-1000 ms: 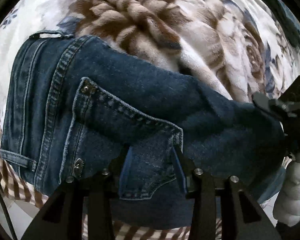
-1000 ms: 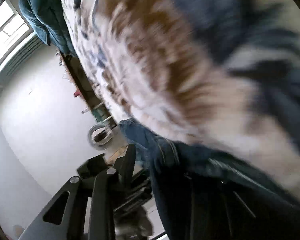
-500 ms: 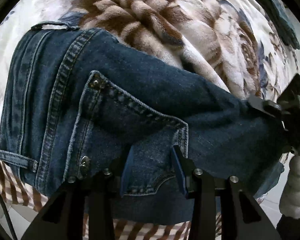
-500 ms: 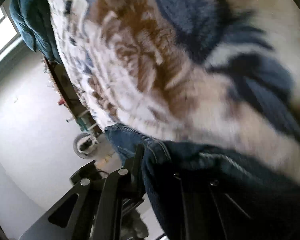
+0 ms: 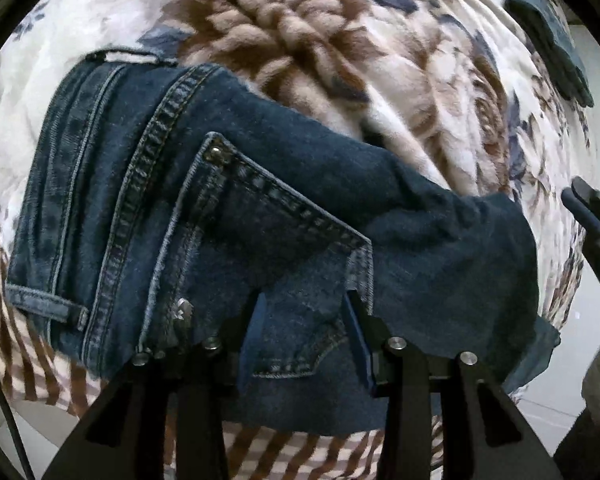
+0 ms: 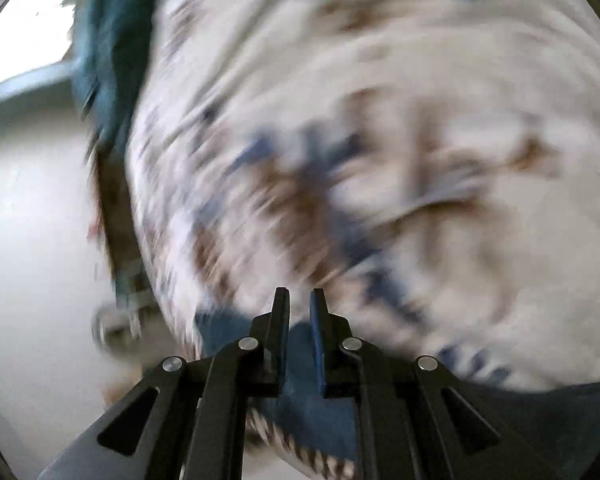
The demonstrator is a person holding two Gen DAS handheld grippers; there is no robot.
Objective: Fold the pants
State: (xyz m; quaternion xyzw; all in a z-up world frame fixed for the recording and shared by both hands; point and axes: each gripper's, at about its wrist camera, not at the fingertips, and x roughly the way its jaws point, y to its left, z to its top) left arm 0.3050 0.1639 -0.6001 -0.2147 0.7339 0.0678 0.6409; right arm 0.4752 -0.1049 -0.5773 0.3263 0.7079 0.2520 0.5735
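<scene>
Fleecy floral blanket [image 5: 380,52] under folded jeans [image 5: 260,208], pale floor [image 6: 32,260] beyond

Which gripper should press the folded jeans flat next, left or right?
Left, probably. The left gripper sits directly over the jeans, fingers straddling the back pocket. The right gripper is at the jeans' edge, its view motion-blurred, mostly facing the floral blanket.

I see a plush blanket [image 5: 340,60] patterned in brown, white and blue flowers, spread across the bed. Along its near edge a brown-and-white striped cloth [image 5: 32,364] shows. A dark teal cloth [image 5: 548,28] lies at the blanket's far right edge. My right view is blurred; pale floor [image 6: 32,240] shows beside the bed.
</scene>
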